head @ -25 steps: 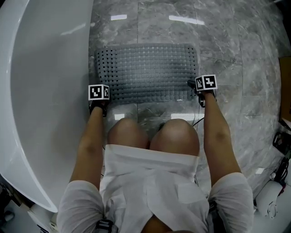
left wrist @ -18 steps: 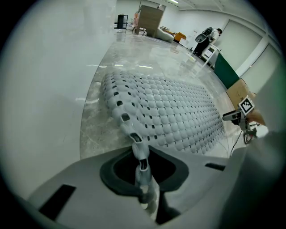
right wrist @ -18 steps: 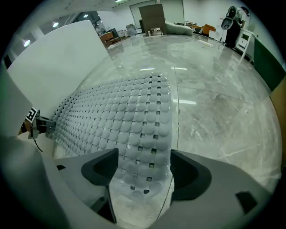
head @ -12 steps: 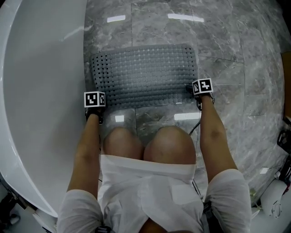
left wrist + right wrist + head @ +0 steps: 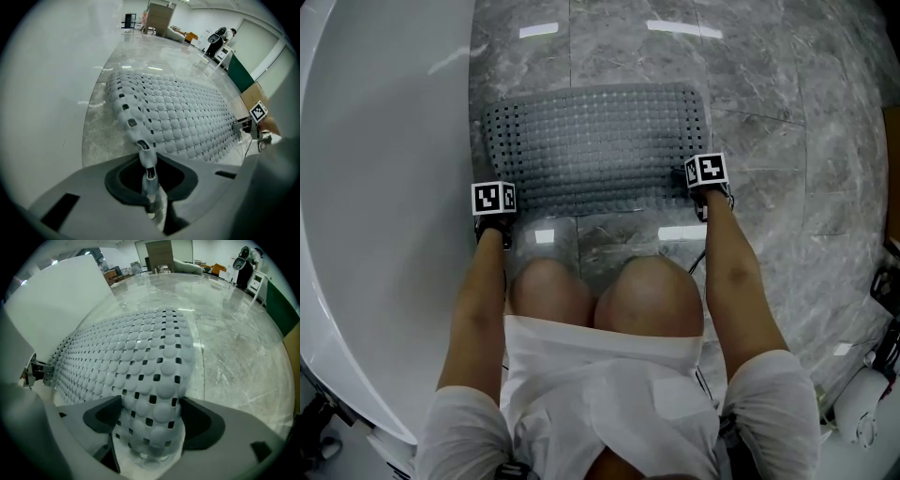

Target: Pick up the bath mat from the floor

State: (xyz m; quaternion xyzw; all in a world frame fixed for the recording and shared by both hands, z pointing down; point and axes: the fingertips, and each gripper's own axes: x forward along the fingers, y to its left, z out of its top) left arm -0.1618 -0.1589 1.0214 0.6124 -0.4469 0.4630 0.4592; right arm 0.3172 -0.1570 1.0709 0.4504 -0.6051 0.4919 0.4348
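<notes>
Bath mat: grey, domed studs, square holes. Spread mostly flat on floor. Near-left corner folded thin, pinched in closed left hand-held gripper. Near-right corner humped up between jaws of right hand-held gripper, which have just been opening wide.

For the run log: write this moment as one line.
left gripper: shut on bath mat corner | right gripper: fingers just opening, mat corner between them | mat: on floor

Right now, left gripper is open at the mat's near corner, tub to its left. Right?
Not open. The left gripper is shut on the bath mat, pinching its near corner, as the left gripper view shows. The tub is indeed to its left.
</notes>
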